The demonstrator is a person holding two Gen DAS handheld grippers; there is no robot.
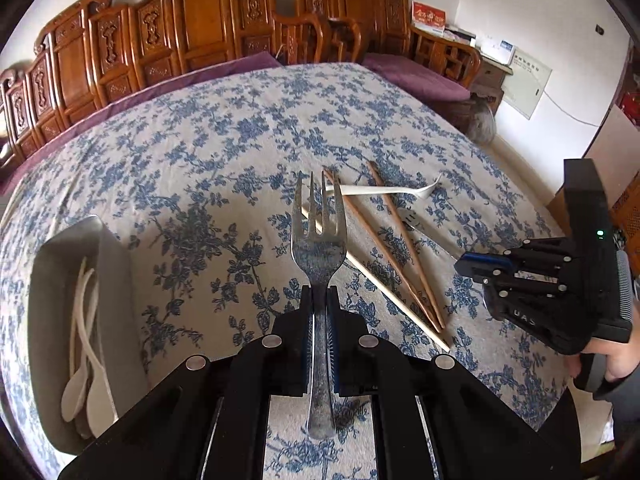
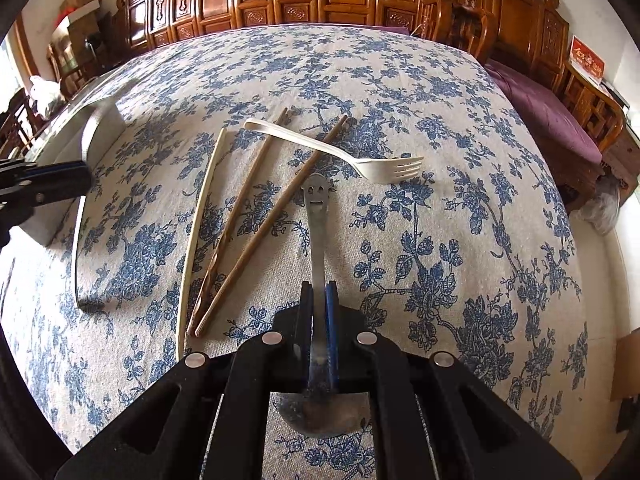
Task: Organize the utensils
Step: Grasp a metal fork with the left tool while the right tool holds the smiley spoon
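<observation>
Steel four-tined fork (image 1: pixel 318 240) is clamped in your left gripper (image 1: pixel 320 304) above the bench (image 1: pixel 200 152); carry it level to the grey tray (image 1: pixel 104 264). Right gripper (image 2: pixel 319 300) grips the steel spoon (image 2: pixel 318 216).

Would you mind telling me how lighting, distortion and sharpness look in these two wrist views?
Left wrist view: strong fisheye bulge with dark corners, soft daylight, and the metal fork in the left gripper mirrors the floral tablecloth. Right wrist view: same curved distortion, the table edge bows, the spoon in the right gripper looks sharp, with only faint shadows.
</observation>
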